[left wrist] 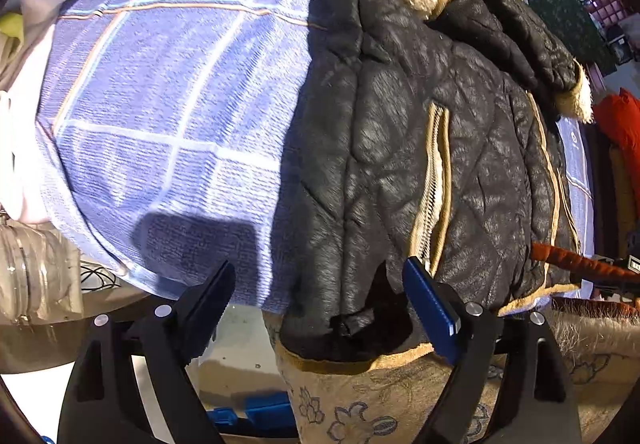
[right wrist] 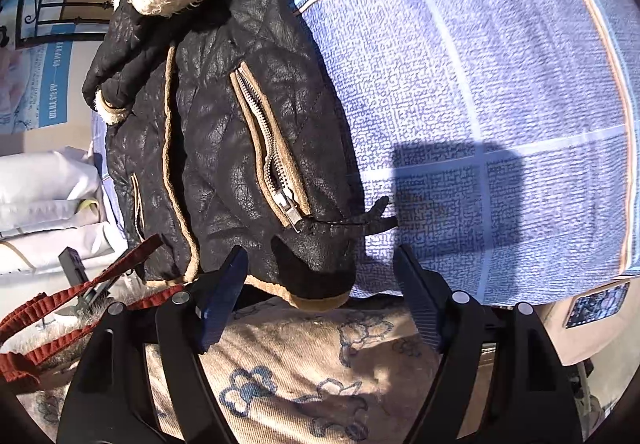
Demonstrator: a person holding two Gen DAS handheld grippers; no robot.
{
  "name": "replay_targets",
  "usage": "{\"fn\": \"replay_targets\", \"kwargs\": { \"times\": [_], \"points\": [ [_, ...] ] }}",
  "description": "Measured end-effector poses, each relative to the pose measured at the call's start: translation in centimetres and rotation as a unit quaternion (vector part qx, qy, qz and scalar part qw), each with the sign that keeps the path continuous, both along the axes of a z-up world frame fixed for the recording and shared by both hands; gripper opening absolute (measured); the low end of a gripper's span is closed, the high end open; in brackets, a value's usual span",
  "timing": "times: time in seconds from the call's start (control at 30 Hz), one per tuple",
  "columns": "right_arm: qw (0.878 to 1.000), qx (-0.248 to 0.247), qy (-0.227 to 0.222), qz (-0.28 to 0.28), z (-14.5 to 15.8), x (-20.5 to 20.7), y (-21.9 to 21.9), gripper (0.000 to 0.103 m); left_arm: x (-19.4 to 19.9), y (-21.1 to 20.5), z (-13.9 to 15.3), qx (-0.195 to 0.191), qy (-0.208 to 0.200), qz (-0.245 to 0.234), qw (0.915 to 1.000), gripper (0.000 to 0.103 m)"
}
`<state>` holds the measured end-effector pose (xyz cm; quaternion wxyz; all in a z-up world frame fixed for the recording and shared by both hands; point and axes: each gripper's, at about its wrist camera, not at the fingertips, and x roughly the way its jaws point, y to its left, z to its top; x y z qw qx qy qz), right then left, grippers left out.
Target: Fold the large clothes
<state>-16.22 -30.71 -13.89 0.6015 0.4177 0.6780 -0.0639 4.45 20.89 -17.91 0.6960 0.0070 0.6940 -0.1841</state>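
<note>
A black quilted jacket (left wrist: 420,131) with tan trim and cream fleece lining lies on a blue plaid blanket (left wrist: 172,91). Its bottom corner hangs over the near edge. My left gripper (left wrist: 320,288) is open, its jaws on either side of that corner without touching. In the right wrist view the jacket (right wrist: 224,139) lies left of centre with a silver pocket zipper (right wrist: 276,179). My right gripper (right wrist: 320,272) is open, just in front of the jacket's lower hem corner.
A beige floral cover (right wrist: 304,372) lies below the blanket edge. A red ruffled strap (right wrist: 60,308) lies at the left, also seen in the left wrist view (left wrist: 580,264). White bedding (right wrist: 44,195) is stacked left. A clear plastic bag (left wrist: 36,276) sits at the left.
</note>
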Motion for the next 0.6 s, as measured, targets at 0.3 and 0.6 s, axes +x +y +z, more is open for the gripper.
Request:
{"fn": "replay_targets", "kwargs": {
  "times": [0.3, 0.6],
  "points": [
    [0.998, 0.050, -0.003, 0.043, -1.7, 0.8, 4.1, 0.024, -0.9, -1.3, -0.8, 0.001, 0.030, -0.012, 0.9995, 0.041],
    [0.994, 0.029, -0.101, 0.041, 5.7, 5.1, 2.1, 0.016, 2.7, -0.9, 6.4, -0.061, -0.027, -0.014, 0.9977, 0.021]
  ]
}}
